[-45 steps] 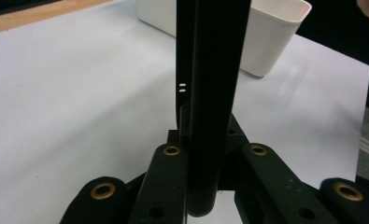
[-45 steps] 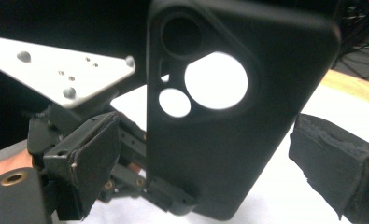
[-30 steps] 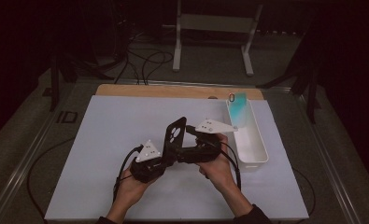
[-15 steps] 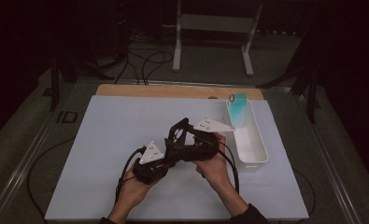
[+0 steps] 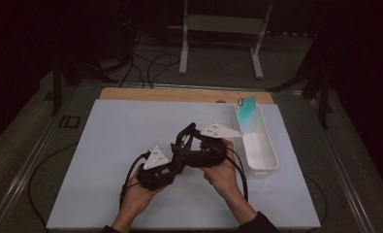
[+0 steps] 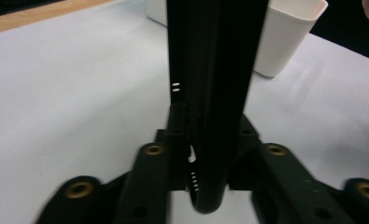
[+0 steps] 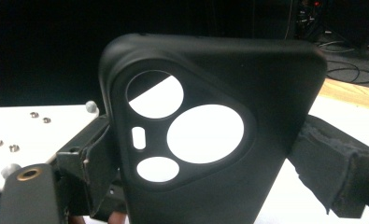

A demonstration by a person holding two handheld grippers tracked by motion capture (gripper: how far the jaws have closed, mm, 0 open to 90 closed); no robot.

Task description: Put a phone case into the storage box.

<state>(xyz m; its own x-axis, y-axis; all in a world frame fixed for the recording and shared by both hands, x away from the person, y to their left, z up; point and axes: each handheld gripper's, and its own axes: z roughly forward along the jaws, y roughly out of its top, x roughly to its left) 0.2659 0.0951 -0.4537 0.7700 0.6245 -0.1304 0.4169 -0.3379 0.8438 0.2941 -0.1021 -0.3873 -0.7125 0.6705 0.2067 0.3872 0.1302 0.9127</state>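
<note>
Near the middle of the white mat (image 5: 106, 145), a black phone case (image 5: 185, 138) is held up off the surface between the two grippers. From the right gripper view the case (image 7: 219, 154) is seen broadside, its camera cut-out with three round holes and one small slot facing the lens; it is clamped across its width by the right gripper (image 7: 196, 186), whose padded fingers (image 7: 329, 168) press on both side edges. From the left gripper view the same case (image 6: 215, 70) is seen edge-on, standing upright between the jaws of the left gripper (image 6: 210, 140); these jaws have just been opening and now stand partly apart, and whether their pads touch the case cannot be told (the edge hides them).

A white bin (image 5: 259, 145) lies just to the right of the hands, close to the mat's right edge, with a teal phone case (image 5: 247, 114) leaning in its far end. Open mat is left to the left and toward the far side, up to the wooden table edge (image 5: 179, 94). Beyond the table a white stand (image 5: 223, 29) and loose cables (image 5: 150, 63) are seen on the floor. No brand, label or writing can be read anywhere.
</note>
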